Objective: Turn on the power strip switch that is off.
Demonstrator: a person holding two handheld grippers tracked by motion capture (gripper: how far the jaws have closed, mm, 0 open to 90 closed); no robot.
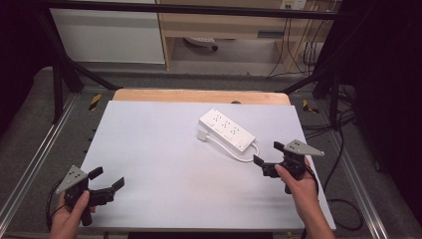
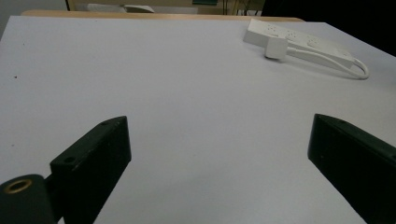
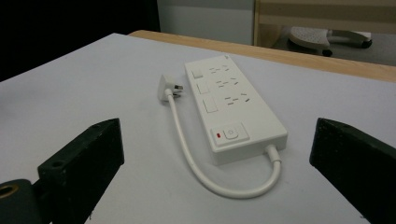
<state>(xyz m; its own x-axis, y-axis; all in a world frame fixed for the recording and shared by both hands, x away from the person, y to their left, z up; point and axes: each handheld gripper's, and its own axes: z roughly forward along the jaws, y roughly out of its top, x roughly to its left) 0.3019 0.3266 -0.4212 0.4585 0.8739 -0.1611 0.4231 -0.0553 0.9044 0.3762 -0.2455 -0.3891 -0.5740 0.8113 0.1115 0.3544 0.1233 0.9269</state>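
Observation:
A white power strip (image 1: 227,129) (image 2: 299,39) (image 3: 233,105) lies flat on the white table top (image 1: 164,164), right of centre. Its short white cable (image 1: 238,154) (image 3: 224,184) loops back to a white plug (image 1: 202,135) (image 2: 274,48) (image 3: 166,87) lying beside it. My right gripper (image 1: 268,153) (image 3: 215,163) is open, just short of the strip's switch end, with nothing between its jaws. My left gripper (image 1: 107,179) (image 2: 219,158) is open at the table's near left, above bare surface and far from the strip.
A wooden board edge (image 1: 199,95) runs along the table's far side. Black frame bars (image 1: 59,74) and metal rails (image 1: 30,164) flank the table. Loose black cables (image 1: 343,199) lie to the right. Cabinets (image 1: 107,35) stand beyond.

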